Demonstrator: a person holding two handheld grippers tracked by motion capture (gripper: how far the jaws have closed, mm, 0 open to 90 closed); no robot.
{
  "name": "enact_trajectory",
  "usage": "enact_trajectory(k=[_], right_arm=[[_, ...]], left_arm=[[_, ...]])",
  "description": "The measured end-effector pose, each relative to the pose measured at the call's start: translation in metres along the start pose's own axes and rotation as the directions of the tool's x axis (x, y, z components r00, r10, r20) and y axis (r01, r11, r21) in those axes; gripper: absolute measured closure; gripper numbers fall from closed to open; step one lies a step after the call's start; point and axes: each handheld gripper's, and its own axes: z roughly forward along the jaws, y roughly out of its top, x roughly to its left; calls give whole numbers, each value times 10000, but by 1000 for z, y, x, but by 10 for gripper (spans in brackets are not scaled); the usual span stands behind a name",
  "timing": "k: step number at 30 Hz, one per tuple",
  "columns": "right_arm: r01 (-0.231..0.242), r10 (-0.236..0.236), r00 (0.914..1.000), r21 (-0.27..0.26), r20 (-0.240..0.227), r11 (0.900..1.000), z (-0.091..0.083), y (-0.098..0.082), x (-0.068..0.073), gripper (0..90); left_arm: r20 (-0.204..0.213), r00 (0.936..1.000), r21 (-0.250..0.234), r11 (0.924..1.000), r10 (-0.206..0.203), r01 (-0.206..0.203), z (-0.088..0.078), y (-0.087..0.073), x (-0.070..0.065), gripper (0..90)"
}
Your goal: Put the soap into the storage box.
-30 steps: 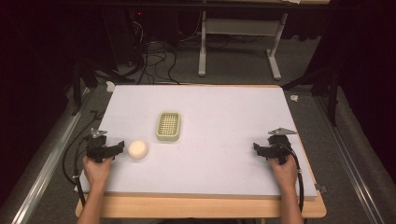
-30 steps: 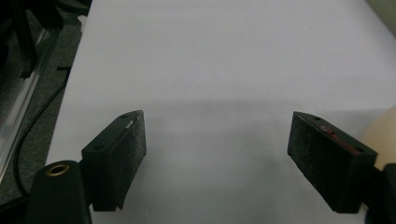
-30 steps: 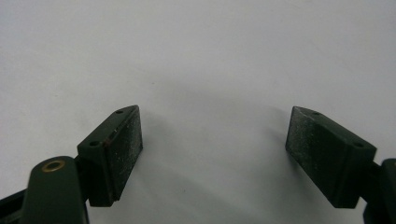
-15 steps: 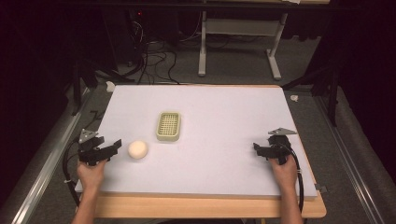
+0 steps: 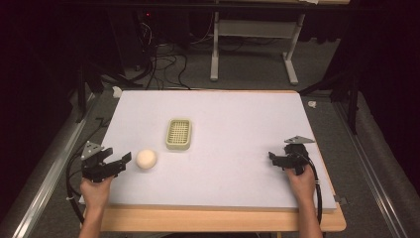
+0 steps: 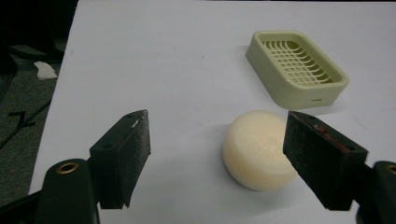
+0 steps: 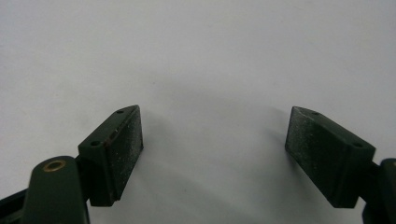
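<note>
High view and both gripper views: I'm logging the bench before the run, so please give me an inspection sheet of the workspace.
Surface: white mat on a wooden table, clean.
Job's things: round cream soap lying on the mat; green slotted soap dish just beyond it, empty.
Clutter: nothing seen on the mat.
Grippers: left claw open, beside the soap, not touching; right claw open over bare mat.
Cables: one trails from each gripper off the table edge.
Surroundings: dark floor with tangled cables and a grey table frame.
</note>
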Motion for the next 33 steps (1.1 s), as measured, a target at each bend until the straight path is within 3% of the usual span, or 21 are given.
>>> enact_trajectory(k=[12,24,33], right_arm=[[-7,7,10000,3,4,10000,0,0,0,196],[5,-5,10000,4,31,10000,0,0,0,196],[14,-14,10000,-2,29,10000,0,0,0,196]], left_arm=[[472,9977,186,9986,484,-493,6,-3,-23,211],[438,9954,784,9930,849,-881,29,-9,-37,179],[237,9946,1198,9874,1010,-1031,45,-10,-40,154]])
